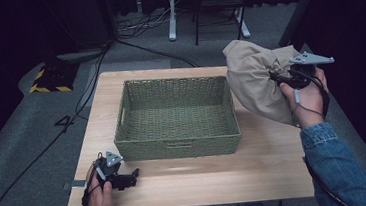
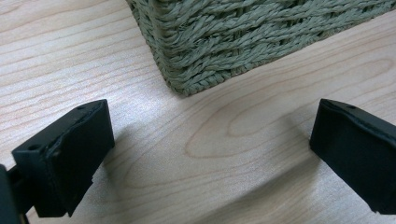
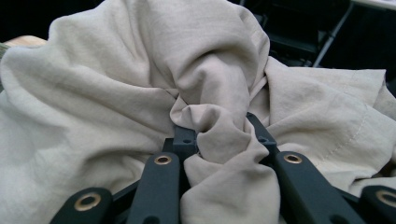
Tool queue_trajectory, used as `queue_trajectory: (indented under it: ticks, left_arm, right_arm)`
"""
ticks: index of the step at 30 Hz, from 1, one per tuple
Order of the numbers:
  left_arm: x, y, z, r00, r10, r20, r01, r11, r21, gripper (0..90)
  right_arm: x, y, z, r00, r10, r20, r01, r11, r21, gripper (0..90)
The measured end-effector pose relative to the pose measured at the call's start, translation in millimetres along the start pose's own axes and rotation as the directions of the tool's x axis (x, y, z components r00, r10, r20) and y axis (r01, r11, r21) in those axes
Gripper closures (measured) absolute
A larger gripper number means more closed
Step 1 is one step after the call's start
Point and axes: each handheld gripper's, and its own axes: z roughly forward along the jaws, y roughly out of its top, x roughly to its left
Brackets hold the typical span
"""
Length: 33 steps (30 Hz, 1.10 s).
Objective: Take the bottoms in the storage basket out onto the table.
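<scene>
The right tongs (image 1: 275,78) are clamped on a bunched fold of a beige cloth (image 1: 254,79), which hangs gathered in the air above the right edge of the wooden surface (image 1: 271,160), just beside the right wall of the empty green woven basket (image 1: 175,118). The left tongs (image 1: 136,173) rest low at the surface's front left, jaws wide apart with nothing between them, near the basket's front left corner (image 2: 187,86).

left gripper (image 1: 136,174) jaws apart, right gripper (image 1: 274,77) jaws clamped
</scene>
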Motion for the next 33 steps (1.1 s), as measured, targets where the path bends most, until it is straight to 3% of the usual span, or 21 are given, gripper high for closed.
queue_trajectory:
  ticks: [19, 33]
  left_arm:
    - [0.0, 0.0, 0.0, 1.0, 0.001, -0.001, -0.001, 1.0, 0.0, 0.1]
    - [0.0, 0.0, 0.0, 1.0, 0.001, -0.001, -0.001, 1.0, 0.0, 0.0]
  right_arm:
    - [-24.6, -49.4, 36.7, 0.9967, 0.059, 0.055, -0.064, 0.994, 0.09, 71.4]
    - [-27.0, -81.4, 60.1, 0.9943, 0.081, 0.07, -0.089, 0.988, 0.129, 71.1]
